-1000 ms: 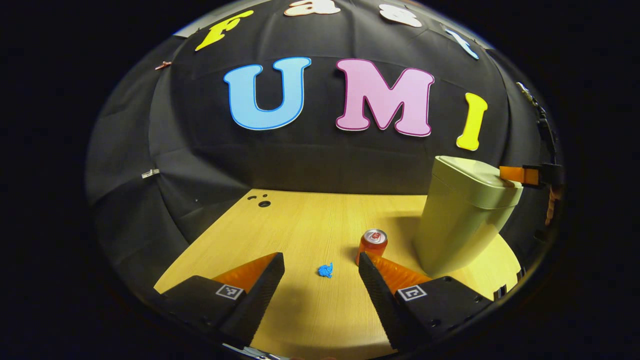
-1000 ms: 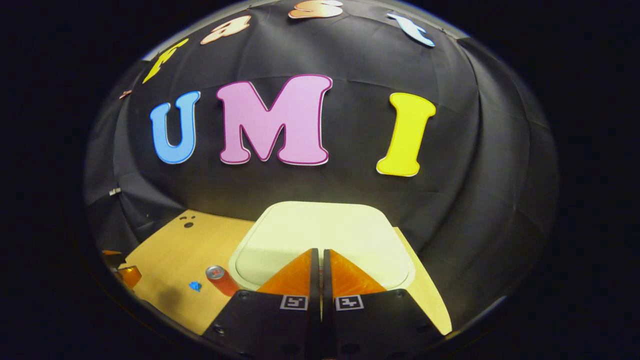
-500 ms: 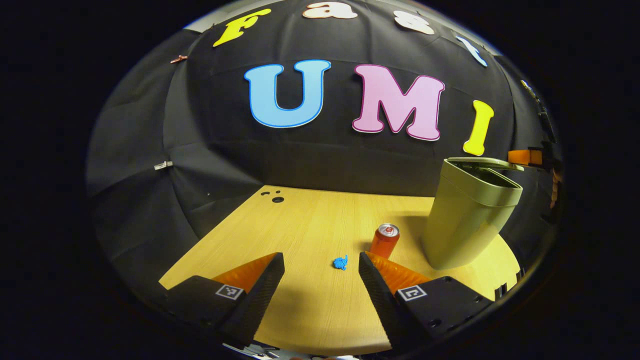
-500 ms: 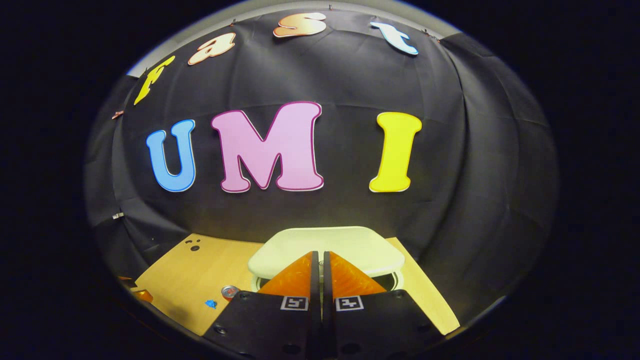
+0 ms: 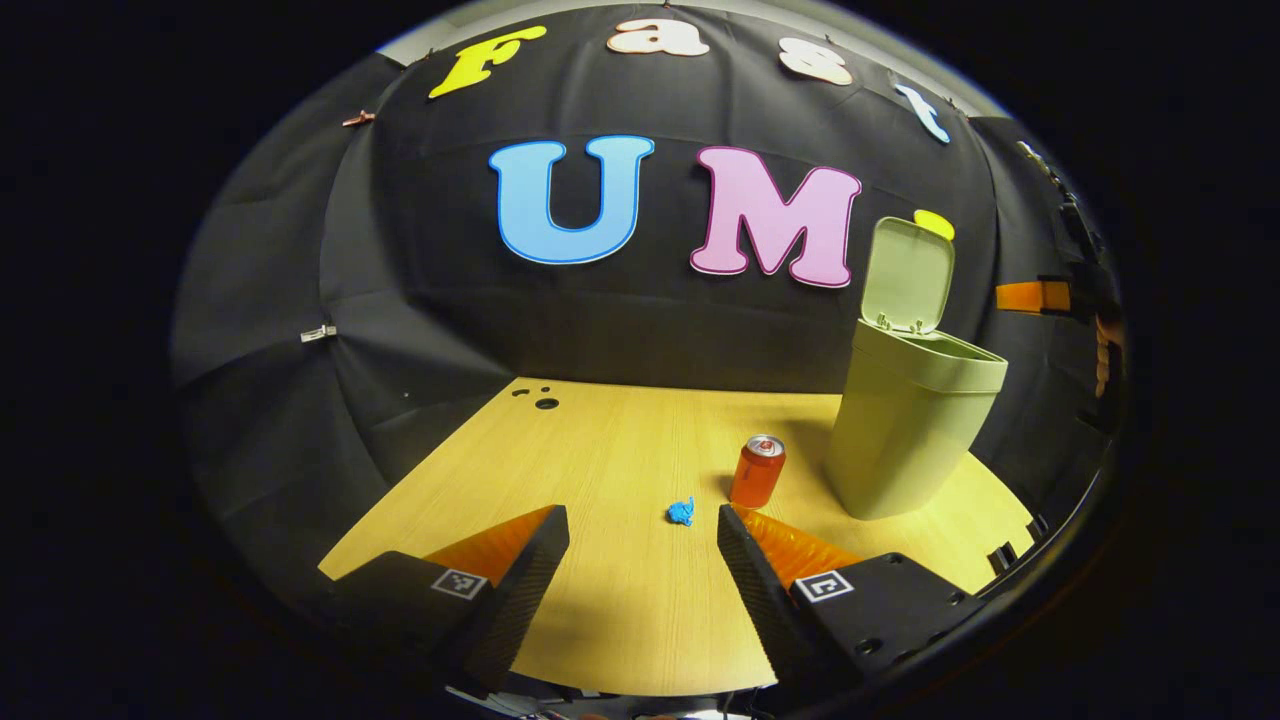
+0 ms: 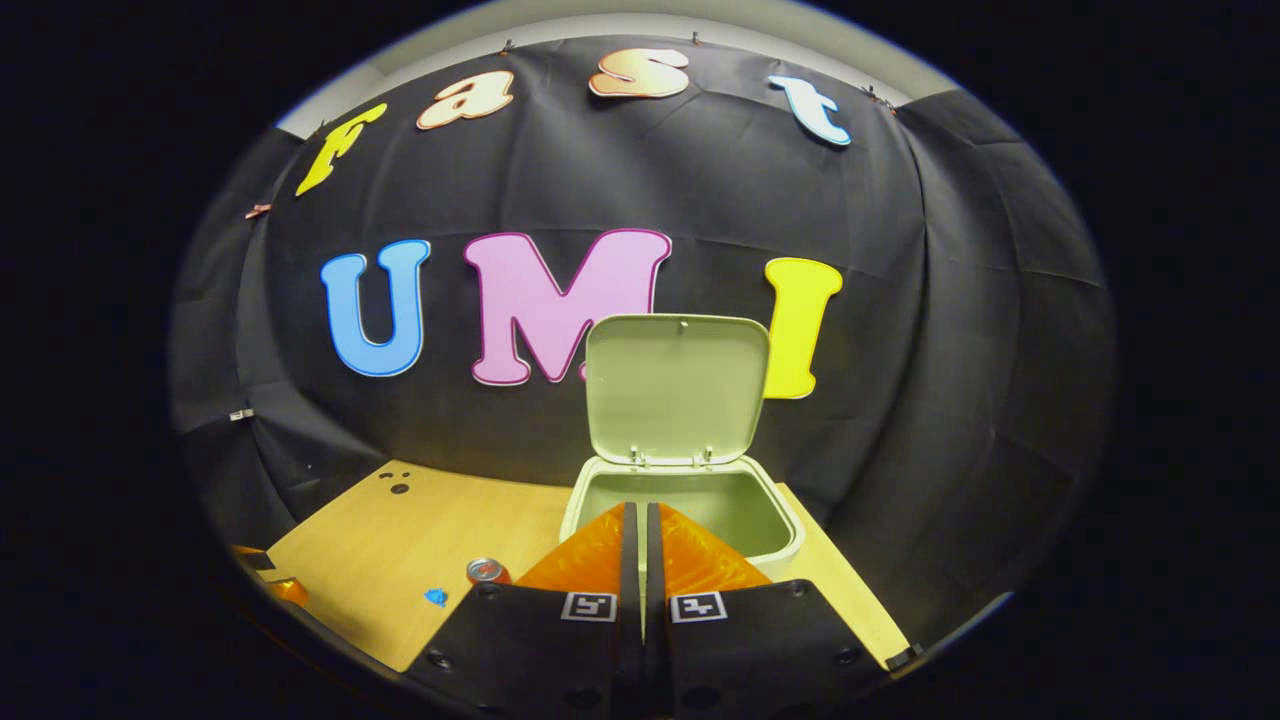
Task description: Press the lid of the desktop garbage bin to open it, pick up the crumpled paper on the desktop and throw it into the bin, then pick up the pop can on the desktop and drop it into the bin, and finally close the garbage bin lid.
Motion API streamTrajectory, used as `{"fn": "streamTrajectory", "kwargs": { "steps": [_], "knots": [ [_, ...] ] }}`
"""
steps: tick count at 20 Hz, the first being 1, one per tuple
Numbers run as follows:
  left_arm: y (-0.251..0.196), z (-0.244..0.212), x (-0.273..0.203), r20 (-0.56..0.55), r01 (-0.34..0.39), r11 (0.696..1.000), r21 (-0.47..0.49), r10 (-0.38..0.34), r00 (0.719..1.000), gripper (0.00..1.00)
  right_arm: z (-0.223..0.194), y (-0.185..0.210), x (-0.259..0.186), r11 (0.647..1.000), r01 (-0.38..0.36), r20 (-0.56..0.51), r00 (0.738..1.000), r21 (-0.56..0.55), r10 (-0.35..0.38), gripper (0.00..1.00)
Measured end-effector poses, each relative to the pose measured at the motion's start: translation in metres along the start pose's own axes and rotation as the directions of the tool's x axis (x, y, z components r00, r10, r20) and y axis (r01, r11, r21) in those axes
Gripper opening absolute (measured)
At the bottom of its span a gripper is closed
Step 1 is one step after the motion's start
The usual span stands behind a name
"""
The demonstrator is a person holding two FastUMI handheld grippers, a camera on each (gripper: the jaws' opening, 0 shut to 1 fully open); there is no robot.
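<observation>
Right gripper view: right tool [image 6: 640, 515] closed, empty (left tool [image 5: 642, 520] wide, empty) above bin [image 6: 780, 545].

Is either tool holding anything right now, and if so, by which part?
Nothing is held. The left tool is open above the wooden table, and the right tool is shut on nothing in front of the open pale green plastic bin.

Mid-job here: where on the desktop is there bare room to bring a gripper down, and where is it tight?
The wooden desktop is bare from its two small dark holes across to the crumpled blue paper. It is crowded on the right side of the left gripper view, where the orange pop can stands between the paper and the pale green bin, whose lid stands open.
</observation>
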State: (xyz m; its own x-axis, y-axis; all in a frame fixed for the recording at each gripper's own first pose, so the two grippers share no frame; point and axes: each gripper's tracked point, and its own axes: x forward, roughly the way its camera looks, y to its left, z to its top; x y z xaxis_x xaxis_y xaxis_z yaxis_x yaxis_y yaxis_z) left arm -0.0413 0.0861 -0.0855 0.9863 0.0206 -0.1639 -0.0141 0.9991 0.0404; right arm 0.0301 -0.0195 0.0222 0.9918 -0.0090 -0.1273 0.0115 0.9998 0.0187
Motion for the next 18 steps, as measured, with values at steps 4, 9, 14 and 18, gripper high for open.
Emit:
{"fn": "streamTrajectory", "kwargs": {
  "steps": [4, 9, 14, 18],
  "knots": [
    [0.006, -0.003, -0.001, -0.008, -0.005, 1.000, -0.017, 0.005, 1.000, 0.96, -0.013, 0.013, -0.008, 1.000, -0.024, -0.021, 1.000, -0.003, 0.024, 0.05],
    [-0.001, -0.003, 0.006, -0.018, -0.006, 1.000, -0.008, 0.006, 1.000, 0.96, -0.025, 0.016, -0.005, 0.999, -0.030, -0.035, 0.999, 0.030, 0.031, 0.05],
    [-0.016, -0.002, 0.023, -0.024, 0.005, 1.000, -0.011, -0.006, 1.000, 0.96, -0.039, 0.007, 0.002, 0.998, -0.041, -0.066, 0.997, 0.041, 0.044, 0.05],
    [-0.021, -0.004, 0.041, -0.040, -0.003, 1.000, -0.014, 0.003, 0.999, 0.96, -0.059, 0.000, 0.002, 0.996, -0.058, -0.113, 0.991, 0.069, 0.066, 0.43]
  ]
}}
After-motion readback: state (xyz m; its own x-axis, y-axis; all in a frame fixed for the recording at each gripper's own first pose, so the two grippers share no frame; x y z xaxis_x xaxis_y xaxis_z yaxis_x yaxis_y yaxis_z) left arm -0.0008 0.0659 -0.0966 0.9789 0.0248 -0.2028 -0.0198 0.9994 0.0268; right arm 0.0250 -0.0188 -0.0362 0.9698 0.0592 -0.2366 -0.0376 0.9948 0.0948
